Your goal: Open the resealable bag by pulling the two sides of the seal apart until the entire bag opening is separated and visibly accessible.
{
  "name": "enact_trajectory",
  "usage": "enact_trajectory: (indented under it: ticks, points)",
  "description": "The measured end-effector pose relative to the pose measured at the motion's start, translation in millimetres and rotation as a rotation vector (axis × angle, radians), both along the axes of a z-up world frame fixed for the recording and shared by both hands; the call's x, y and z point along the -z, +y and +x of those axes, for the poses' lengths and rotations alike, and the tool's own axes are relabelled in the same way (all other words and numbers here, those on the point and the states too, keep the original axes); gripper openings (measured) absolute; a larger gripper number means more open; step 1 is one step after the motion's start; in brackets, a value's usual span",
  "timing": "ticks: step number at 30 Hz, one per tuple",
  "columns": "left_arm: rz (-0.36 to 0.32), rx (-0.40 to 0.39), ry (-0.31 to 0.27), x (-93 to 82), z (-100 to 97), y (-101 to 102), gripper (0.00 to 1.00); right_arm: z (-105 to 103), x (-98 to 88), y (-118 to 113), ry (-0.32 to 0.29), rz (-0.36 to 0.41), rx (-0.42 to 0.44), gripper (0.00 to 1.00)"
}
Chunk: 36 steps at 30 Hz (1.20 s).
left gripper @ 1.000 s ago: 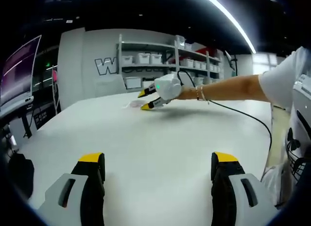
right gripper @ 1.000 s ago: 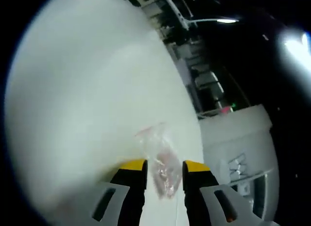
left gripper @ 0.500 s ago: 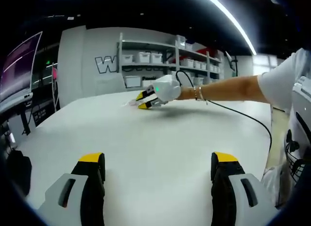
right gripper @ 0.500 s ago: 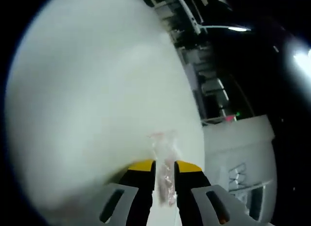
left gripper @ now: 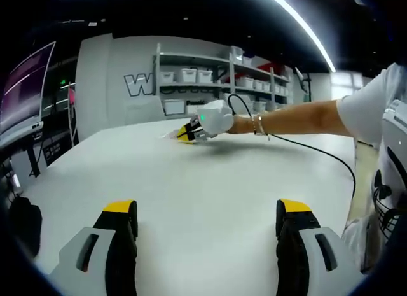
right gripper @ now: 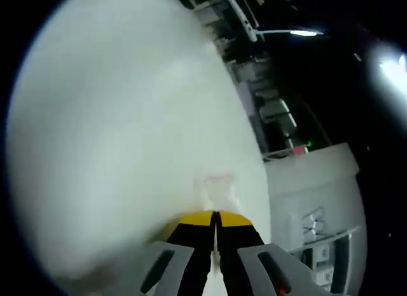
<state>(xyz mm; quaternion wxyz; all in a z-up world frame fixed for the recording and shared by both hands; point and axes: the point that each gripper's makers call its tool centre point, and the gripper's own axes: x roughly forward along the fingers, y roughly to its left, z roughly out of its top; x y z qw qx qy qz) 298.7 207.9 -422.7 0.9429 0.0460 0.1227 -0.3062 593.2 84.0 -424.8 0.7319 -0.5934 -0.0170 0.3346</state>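
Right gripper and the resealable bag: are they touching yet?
Touching. In the right gripper view the right gripper has its jaws closed together on the clear resealable bag, whose edge sticks out beyond the yellow tips over the white table.

Smooth, matt white table (left gripper: 210, 181). Thin, clear, shiny plastic bag (right gripper: 219, 184). Hard plastic on right gripper (right gripper: 215, 214), yellow and black. Same plastic on left gripper (left gripper: 206, 210). Soft white cloth sleeve (left gripper: 372, 105).

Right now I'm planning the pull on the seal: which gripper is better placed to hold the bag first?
Right. The right gripper is already shut on the bag; the left gripper is open, well short of it.
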Motion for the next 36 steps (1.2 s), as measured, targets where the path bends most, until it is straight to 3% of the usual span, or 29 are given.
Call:
enact_trajectory:
  ticks: [5, 9, 18, 22, 29, 36]
  points:
    - [0.001, 0.0, -0.002, -0.7, -0.1, -0.3, 0.89, 3.4, -35.1, -10.0, 0.024, 0.198, 0.07, 0.0]
    - [0.003, 0.003, -0.008, -3.0, -1.3, -2.1, 0.89, 6.7, -51.3, -22.7, 0.039, 0.271, 0.107, 0.0]
    - [0.008, 0.008, -0.017, -5.7, -2.9, -5.5, 0.89, 6.5, -49.9, -31.2, 0.058, 0.343, 0.139, 0.0]
    - [0.009, 0.007, -0.019, -6.5, -2.9, -5.6, 0.89, 6.5, -55.1, -32.9, 0.075, 0.417, 0.163, 0.0]
    - [0.009, 0.01, -0.027, -9.3, -3.9, -6.5, 0.89, 17.2, -70.3, -44.2, 0.13, 0.612, 0.23, 0.0]
    - [0.008, 0.015, -0.04, -14.1, -6.2, -8.9, 0.89, 15.3, -79.9, -54.9, 0.131, 0.658, 0.254, 0.0]
